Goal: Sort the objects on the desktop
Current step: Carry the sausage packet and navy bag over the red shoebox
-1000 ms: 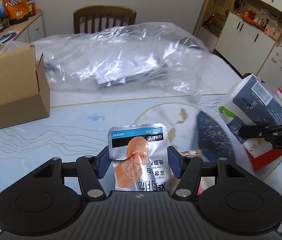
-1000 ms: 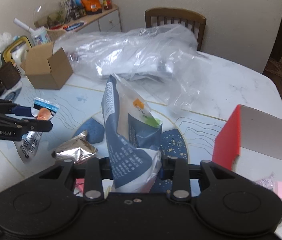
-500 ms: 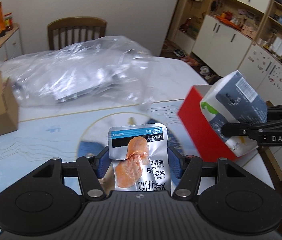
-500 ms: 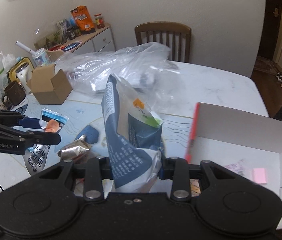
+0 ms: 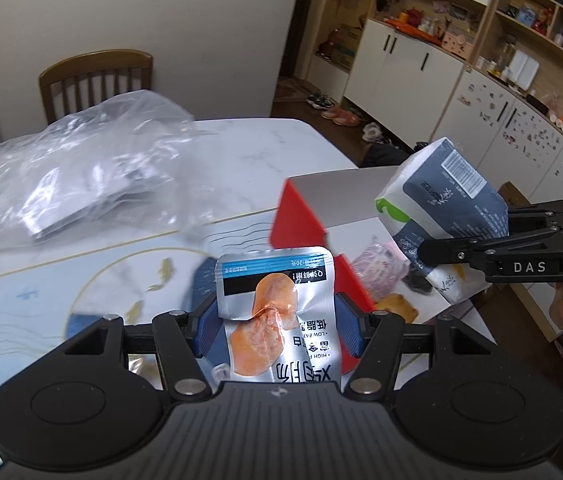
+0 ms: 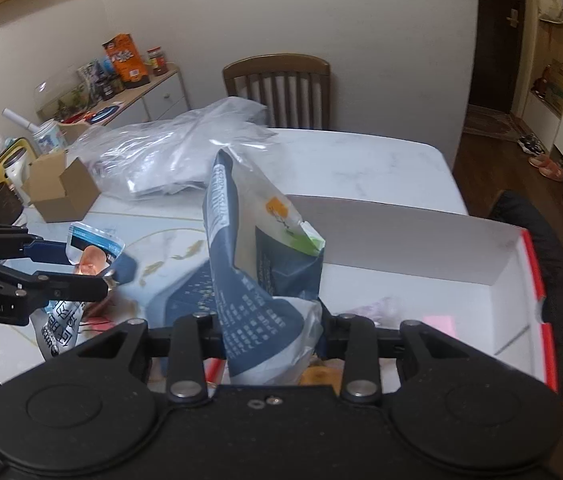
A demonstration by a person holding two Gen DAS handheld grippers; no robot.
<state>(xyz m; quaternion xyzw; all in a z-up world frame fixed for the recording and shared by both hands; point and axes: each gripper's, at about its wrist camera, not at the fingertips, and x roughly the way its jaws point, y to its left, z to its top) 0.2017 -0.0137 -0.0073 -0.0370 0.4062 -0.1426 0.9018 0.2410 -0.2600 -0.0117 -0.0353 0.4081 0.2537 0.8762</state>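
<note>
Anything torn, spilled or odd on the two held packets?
Nothing spilled. The navy snack bag in the right gripper is crumpled, its torn green-edged top gaping open. The silver chicken pouch in the left gripper looks sealed, only creased.

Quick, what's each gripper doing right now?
Left gripper: shut on the silver pouch.
Right gripper: shut on the blue bag.

Silver foil pouch (image 5: 277, 312), glossy and creased, with a printed label. Dark blue snack bag (image 6: 257, 276), crinkled plastic film with a soft sheen. Box (image 6: 421, 248), matt white card inside, red outside. Clear plastic bag (image 5: 69, 176), glossy, wrinkled. Table (image 6: 361, 164), smooth polished marble-look top. Chair (image 6: 277, 88), brown wood.
</note>
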